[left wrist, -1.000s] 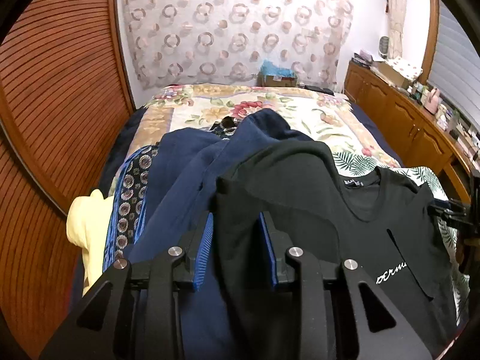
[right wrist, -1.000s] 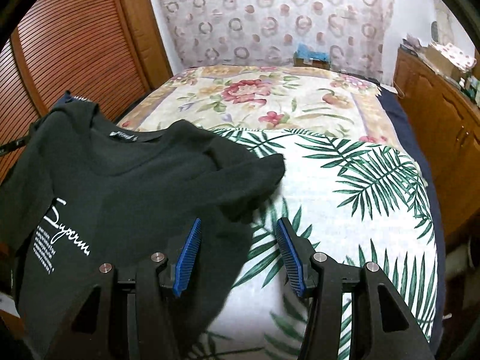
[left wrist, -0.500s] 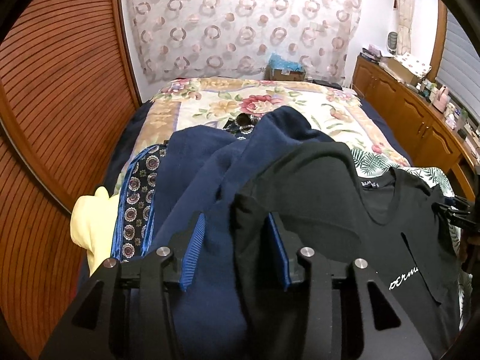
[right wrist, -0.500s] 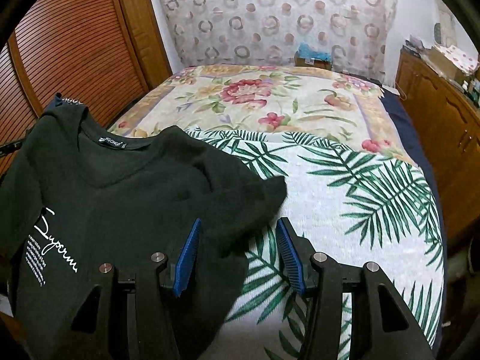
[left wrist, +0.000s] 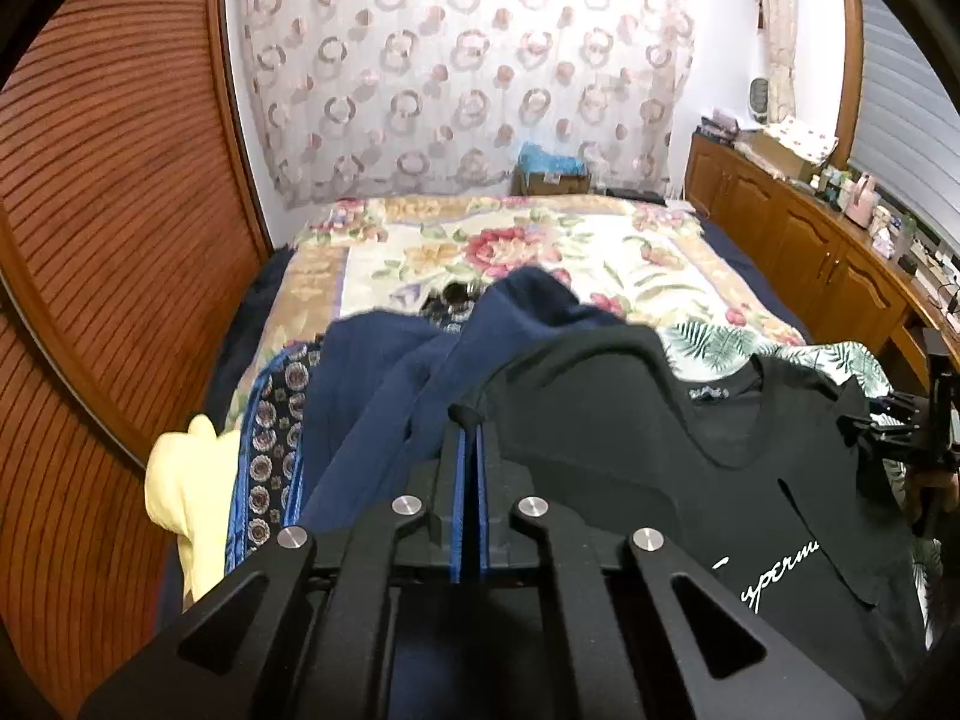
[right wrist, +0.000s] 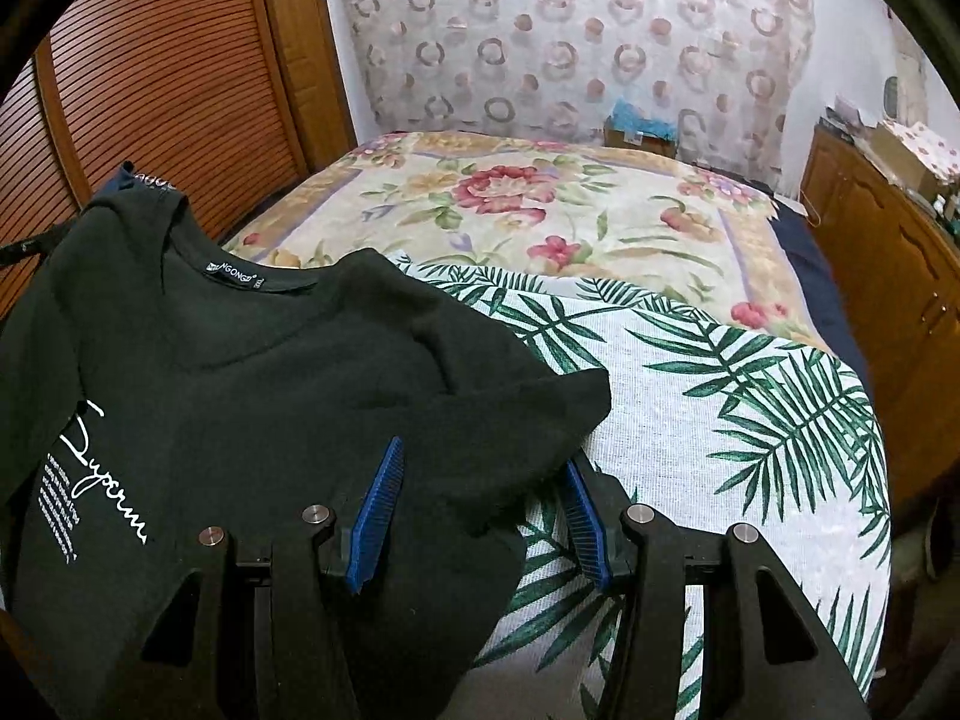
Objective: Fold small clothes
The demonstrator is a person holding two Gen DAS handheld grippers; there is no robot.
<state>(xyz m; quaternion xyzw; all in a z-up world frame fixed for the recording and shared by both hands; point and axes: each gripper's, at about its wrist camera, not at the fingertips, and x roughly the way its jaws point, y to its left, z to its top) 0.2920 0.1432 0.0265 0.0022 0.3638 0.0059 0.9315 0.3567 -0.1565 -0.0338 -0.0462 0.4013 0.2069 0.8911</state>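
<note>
A black T-shirt [left wrist: 630, 420] with white script lettering lies spread on the bed, collar away from me. In the left wrist view my left gripper [left wrist: 467, 432] is shut, with a small fold of the shirt's left sleeve edge pinched at its tips. In the right wrist view the same black T-shirt [right wrist: 240, 390] fills the left half. My right gripper [right wrist: 480, 480] stands open astride the shirt's right sleeve, and black fabric lies between its blue pads without being pressed. The right gripper also shows at the far right edge [left wrist: 900, 426] of the left wrist view.
A navy garment [left wrist: 384, 384], a blue patterned cloth [left wrist: 270, 450] and a yellow garment [left wrist: 180, 480] lie piled left of the shirt. The bed carries a floral spread [left wrist: 540, 252] and a palm-leaf cloth [right wrist: 720, 420]. Louvred wooden doors [left wrist: 108, 180] stand left, a cluttered wooden cabinet [left wrist: 810, 240] right.
My left gripper's jaws have gone from open around the shirt's left sleeve edge to shut on it. The right gripper stays open over the right sleeve.
</note>
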